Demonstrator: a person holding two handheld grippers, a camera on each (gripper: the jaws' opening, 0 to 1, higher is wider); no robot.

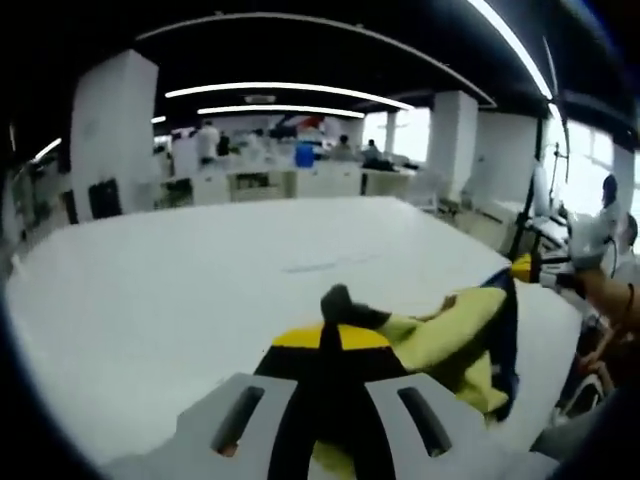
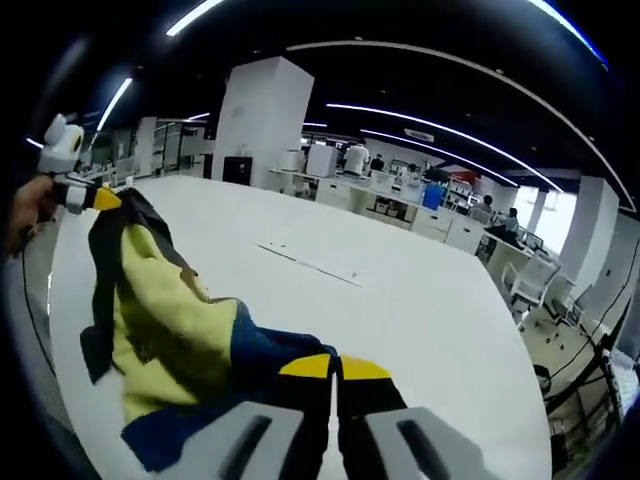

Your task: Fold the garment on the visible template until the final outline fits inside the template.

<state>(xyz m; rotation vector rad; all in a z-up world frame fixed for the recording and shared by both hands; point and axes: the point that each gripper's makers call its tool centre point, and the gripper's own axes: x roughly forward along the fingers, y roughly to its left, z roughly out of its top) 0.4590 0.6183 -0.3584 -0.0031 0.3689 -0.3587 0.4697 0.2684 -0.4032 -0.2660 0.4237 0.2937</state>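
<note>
A yellow and navy garment [image 1: 470, 330] hangs stretched between my two grippers above the white table [image 1: 180, 290]. My left gripper [image 1: 330, 335] is shut on one end of it, with a dark fold poking up past the yellow jaw tips. The right gripper [image 1: 522, 268] holds the far end at the right. In the right gripper view, my right gripper [image 2: 335, 368] is shut on the garment's [image 2: 160, 320] navy edge, and the left gripper [image 2: 100, 197] pinches the other end at the far left. Faint template lines [image 2: 310, 262] mark the tabletop beyond the cloth.
A person's hand [image 2: 30, 205] grips the left tool, and an arm [image 1: 605, 295] shows at the right. White pillars [image 2: 260, 120], desks with people [image 1: 290, 170] and chairs [image 2: 530, 280] stand beyond the table's far edge.
</note>
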